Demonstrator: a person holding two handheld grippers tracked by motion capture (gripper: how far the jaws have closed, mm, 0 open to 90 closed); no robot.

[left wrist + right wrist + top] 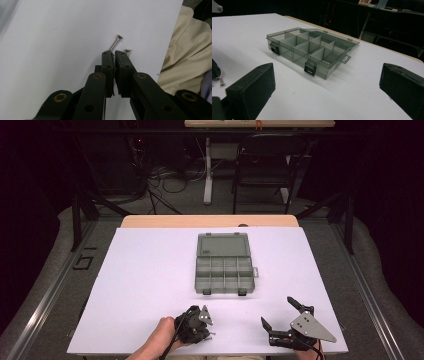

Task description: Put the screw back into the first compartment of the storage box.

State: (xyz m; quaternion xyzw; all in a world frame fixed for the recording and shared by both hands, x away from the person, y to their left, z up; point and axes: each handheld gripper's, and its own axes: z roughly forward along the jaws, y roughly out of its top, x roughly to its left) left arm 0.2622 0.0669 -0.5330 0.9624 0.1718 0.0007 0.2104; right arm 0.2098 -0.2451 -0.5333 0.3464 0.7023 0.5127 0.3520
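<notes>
Left gripper was pinched narrow on a long silver screw near the white table's front edge; right gripper gaped wide, translucent grey compartment box open mid-table

White table: open organizer box (lid back), two screws.

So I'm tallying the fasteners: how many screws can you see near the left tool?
2. A long screw sits at the left tool tips, apparently pinched; a short screw lies just beside it. Others may be hidden beneath.
</notes>
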